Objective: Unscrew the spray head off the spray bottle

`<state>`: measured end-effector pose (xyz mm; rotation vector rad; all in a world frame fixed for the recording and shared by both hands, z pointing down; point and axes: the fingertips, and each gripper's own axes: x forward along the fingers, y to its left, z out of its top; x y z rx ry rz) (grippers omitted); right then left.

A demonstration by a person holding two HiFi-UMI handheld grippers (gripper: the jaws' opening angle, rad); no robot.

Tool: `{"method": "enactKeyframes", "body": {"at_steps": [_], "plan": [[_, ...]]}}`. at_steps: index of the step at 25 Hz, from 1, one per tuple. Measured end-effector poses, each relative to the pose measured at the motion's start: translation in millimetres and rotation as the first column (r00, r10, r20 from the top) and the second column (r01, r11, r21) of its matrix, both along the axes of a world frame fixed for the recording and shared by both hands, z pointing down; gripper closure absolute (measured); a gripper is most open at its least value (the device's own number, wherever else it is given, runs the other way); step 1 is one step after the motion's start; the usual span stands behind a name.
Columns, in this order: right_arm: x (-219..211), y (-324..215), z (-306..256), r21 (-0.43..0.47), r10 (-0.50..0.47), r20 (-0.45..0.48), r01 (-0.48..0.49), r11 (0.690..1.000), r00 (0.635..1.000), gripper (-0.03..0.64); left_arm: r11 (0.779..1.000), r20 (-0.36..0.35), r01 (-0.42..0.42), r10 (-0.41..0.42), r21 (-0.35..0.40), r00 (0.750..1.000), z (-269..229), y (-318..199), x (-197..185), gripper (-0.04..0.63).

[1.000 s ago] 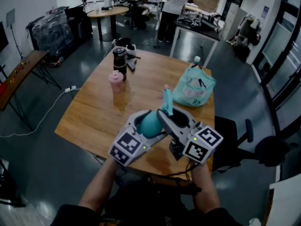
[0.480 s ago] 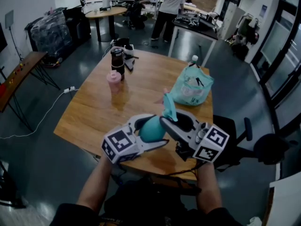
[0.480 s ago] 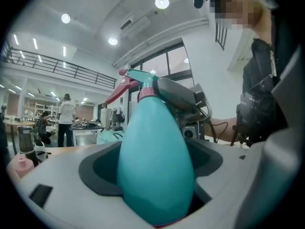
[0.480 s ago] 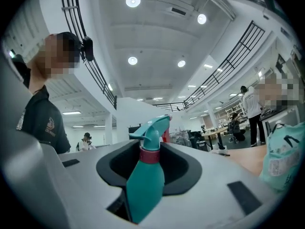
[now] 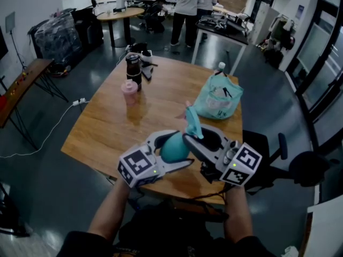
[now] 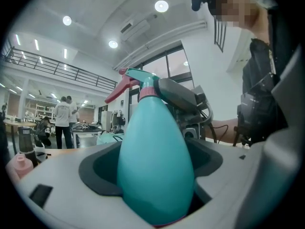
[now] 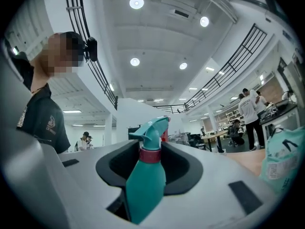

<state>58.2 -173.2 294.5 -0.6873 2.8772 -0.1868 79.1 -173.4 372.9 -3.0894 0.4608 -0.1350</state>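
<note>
Left gripper view — left tool (image 6: 155, 187) gripping teal spray bottle (image 6: 153, 147), spray head (image 6: 142, 82) attached

I hold the spray bottle (image 5: 172, 145) above the near edge of the table (image 5: 112, 130). My left gripper (image 5: 172, 151) clamps its body from the left. My right gripper (image 5: 196, 134) comes in from the right; its jaws have just been opening and stand on either side of the bottle's neck, below the spray head (image 5: 191, 120). Farther back on the table, a bag (image 5: 218, 101) lies to the right. A small bottle (image 5: 131, 92) stands to the left, with a tall cup (image 5: 134, 66) just behind it. A chair (image 5: 268, 154) sits off the table's right side, and a bench (image 5: 27, 82) stands well to the left. Two people (image 5: 185, 9) stand beyond the table's far end
</note>
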Motion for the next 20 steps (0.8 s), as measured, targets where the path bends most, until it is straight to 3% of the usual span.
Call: {"method": "enactKeyframes", "body": {"at_steps": [5,12,16,20], "plan": [[7.6,-17.2,3.3,-0.033,0.118,0.007,-0.118,0.993,0.993,0.439,0.989,0.005,0.144,-0.144,0.024,0.99,3.9,-19.6,-4.3,0.183],[12.8,-32.1,16.4,-0.104,0.23,-0.001,-0.229,0.968,0.973,0.439,0.94,0.053,0.336,-0.34,0.062,0.939,15.7,-41.7,-11.9,0.183],[8.4,-36.9,24.3,-0.14,0.262,-0.017,-0.262,0.955,0.965,0.439,0.919,0.1,0.383,-0.391,0.091,0.915,24.8,-46.2,-12.6,0.183],[4.7,-40.0,29.2,-0.142,0.279,-0.049,-0.283,0.948,0.959,0.469,0.917,0.122,0.383,-0.395,0.11,0.91,29.4,-44.8,-10.5,0.183]]}}
